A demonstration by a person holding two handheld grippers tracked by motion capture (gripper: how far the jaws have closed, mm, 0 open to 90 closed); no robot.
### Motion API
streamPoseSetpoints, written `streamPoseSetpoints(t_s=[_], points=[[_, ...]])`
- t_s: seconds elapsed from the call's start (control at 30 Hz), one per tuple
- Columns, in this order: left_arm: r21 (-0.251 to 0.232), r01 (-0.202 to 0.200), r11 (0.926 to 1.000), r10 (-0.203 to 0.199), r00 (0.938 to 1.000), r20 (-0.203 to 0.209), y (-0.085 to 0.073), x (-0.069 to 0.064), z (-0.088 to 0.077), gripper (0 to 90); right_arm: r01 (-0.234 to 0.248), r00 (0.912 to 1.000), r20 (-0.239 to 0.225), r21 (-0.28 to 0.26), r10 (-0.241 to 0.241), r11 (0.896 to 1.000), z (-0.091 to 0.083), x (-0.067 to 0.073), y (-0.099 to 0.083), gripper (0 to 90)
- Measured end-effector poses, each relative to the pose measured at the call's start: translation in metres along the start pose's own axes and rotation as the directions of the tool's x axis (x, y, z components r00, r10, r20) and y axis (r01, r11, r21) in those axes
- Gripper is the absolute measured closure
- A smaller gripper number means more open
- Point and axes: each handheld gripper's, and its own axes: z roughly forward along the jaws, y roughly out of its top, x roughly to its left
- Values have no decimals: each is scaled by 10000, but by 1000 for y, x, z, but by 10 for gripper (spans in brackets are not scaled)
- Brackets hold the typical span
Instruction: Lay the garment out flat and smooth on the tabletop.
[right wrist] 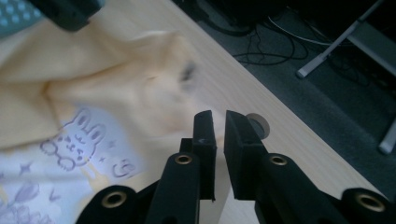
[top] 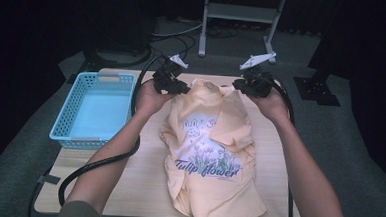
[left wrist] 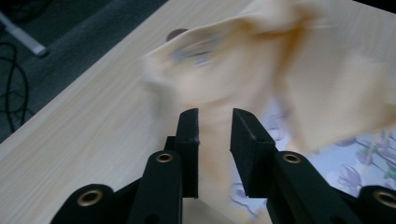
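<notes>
I see the yellow shirt point(top: 211, 149) lying crumpled in the middle of the table point(top: 142, 186). My left gripper point(top: 179, 86) is at its 11 o'clock corner, my right gripper point(top: 242, 86) at 1 o'clock. Both stand a little open, holding nothing. The blue basket point(top: 76, 110) sits at 9 o'clock.

High view: fixed above the person's side, facing forward and down; it takes in the whole desk point(top: 142, 186), the blue basket point(top: 98, 108) at left and the floor beyond.

Left gripper view: rides on the left gripper point(left wrist: 215, 123), low and close to the desk point(left wrist: 93, 140), looking along its jaws at the yellow shirt point(left wrist: 243, 70).

Right gripper view: rides on the right gripper point(right wrist: 218, 123), equally close, facing the shirt's point(right wrist: 116, 79) far end and the desk point(right wrist: 261, 102) edge.

All three views share the shirt's point(top: 209, 139) collar end.
</notes>
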Motion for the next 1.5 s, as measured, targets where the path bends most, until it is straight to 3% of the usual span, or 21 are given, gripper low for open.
streamPoseSetpoints(t_s=[0.03, 0.1, 0.17, 0.27, 0.37, 0.43, 0.57, 0.6, 0.8, 0.9, 0.97, 1.0, 1.07, 1.17, 1.3, 1.5], points=[[302, -543, 9981, 533, 9980, 336, -5, -12, 6, 682, 548, 9977, -415, 341, -534, 9979, 2, 13, -8, 771], [716, -992, 9925, 933, 9923, 818, -15, -23, 16, 669, 786, 9938, -833, 617, -734, 9950, 7, 25, -22, 753], [1095, -1243, 9862, 1102, 9858, 1269, -29, -36, 27, 650, 608, 9868, -1546, 755, -486, 9953, 12, 34, -39, 734], [1411, -1444, 9794, 1186, 9771, 1769, -45, -50, 40, 635, 461, 9742, -2248, 1089, -206, 9930, 21, 49, -65, 704], [1570, -1425, 9773, 1056, 9691, 2228, -58, -64, 51, 620, 561, 9649, -2622, 1519, -145, 9868, 29, 66, -88, 667], [1772, -1592, 9712, 1134, 9631, 2439, -65, -73, 57, 615, 634, 9615, -2747, 1820, -111, 9812, 33, 75, -98, 647], [1838, -1815, 9661, 1280, 9545, 2695, -72, -88, 60, 595, 950, 9564, -2903, 2007, -334, 9750, 36, 88, -109, 614], [1917, -1956, 9618, 1405, 9532, 2676, -74, -91, 59, 588, 992, 9558, -2917, 2050, -360, 9737, 36, 91, -111, 607], [2367, -2345, 9429, 1718, 9509, 2576, -86, -102, 59, 564, 1454, 9510, -3000, 2204, -748, 9645, 39, 107, -118, 585], [2511, -2332, 9394, 1663, 9509, 2610, -92, -106, 60, 554, 1468, 9488, -3082, 2346, -697, 9609, 42, 114, -123, 576], [2436, -2332, 9414, 1690, 9514, 2573, -95, -107, 59, 546, 1332, 9485, -3116, 2282, -573, 9645, 43, 115, -124, 574], [2386, -2201, 9459, 1571, 9536, 2568, -97, -108, 59, 544, 1282, 9478, -3149, 2294, -511, 9649, 43, 115, -124, 568], [2403, -2214, 9451, 1581, 9535, 2566, -98, -108, 57, 540, 1070, 9451, -3258, 2326, -262, 9667, 43, 115, -125, 559], [2353, -2277, 9449, 1682, 9541, 2479, -102, -113, 54, 513, 783, 9324, -3613, 2379, 134, 9681, 42, 115, -128, 492], [2382, -2370, 9419, 1801, 9545, 2377, -107, -121, 49, 474, 933, 9306, -3661, 2367, -1, 9671, 38, 123, -130, 472], [2204, -2148, 9515, 1630, 9592, 2308, -122, -131, 37, 372, 1005, 9341, -3564, 2034, -219, 9739, 27, 139, -136, 482]])
